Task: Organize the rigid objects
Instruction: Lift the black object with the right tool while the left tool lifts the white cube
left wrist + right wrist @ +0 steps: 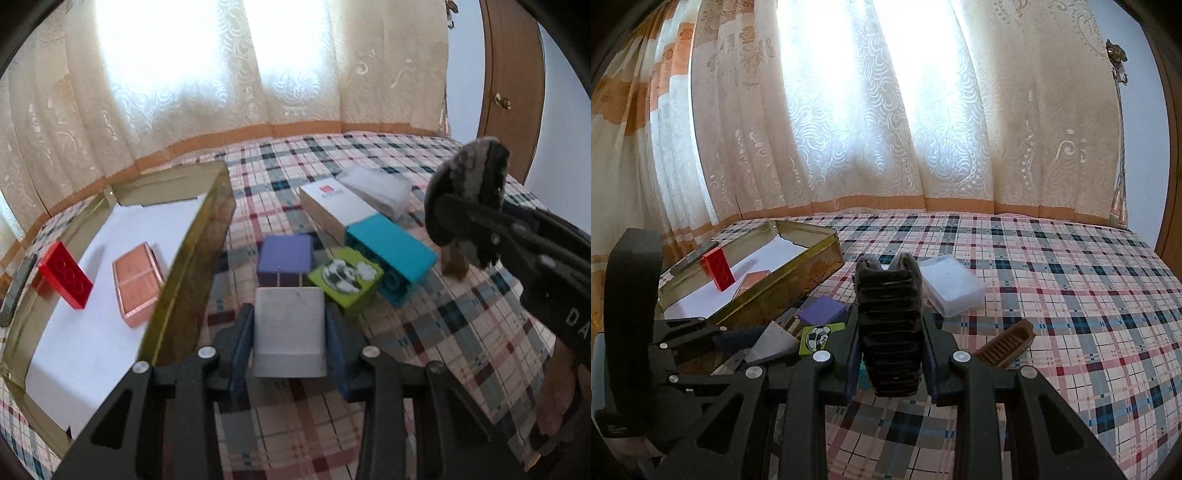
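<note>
Gripping a white block [289, 332] in the left gripper [290, 345] and a dark comb [889, 332] in the right gripper [891, 363], both are held for the tin [192, 251].

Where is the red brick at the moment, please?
In the left wrist view the red brick stands tilted at the left, inside the gold tin, beside the pink box; the right wrist view shows it there too.

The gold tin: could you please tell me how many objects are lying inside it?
3 visible: a red brick near the left wall, a pink case beside it, and a dark flat item against the left rim; others may be hidden.
</note>
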`<control>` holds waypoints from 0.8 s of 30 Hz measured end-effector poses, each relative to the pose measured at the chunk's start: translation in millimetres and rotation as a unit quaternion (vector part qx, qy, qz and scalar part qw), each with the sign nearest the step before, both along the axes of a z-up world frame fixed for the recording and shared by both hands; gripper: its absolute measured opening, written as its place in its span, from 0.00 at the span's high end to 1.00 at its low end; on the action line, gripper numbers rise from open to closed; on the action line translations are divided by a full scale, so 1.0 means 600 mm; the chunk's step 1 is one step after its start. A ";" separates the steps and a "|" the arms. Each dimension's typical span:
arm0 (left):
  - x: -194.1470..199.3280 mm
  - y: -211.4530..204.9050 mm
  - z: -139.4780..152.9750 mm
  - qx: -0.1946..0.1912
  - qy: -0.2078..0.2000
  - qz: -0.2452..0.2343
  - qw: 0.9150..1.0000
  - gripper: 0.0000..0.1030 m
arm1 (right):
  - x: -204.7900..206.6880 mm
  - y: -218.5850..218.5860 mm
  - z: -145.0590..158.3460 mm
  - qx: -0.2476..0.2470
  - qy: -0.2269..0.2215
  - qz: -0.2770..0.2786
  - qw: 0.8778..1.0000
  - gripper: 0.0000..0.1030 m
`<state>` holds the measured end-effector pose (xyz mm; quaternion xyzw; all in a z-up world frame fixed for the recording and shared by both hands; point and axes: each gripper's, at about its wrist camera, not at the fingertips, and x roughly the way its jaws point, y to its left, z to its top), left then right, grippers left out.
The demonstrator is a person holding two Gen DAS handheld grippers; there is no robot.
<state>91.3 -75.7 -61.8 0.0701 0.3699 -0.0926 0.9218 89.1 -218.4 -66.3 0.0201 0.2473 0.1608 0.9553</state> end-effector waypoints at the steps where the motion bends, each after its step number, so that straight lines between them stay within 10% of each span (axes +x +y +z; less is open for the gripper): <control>1: 0.002 -0.001 0.002 0.005 -0.006 0.002 1.000 0.64 | 0.003 0.000 0.000 0.001 0.000 -0.001 1.000 0.70; 24: -0.052 0.039 0.058 -0.030 -0.176 0.061 0.982 0.64 | -0.016 0.007 0.019 0.022 -0.076 -0.036 0.996 0.70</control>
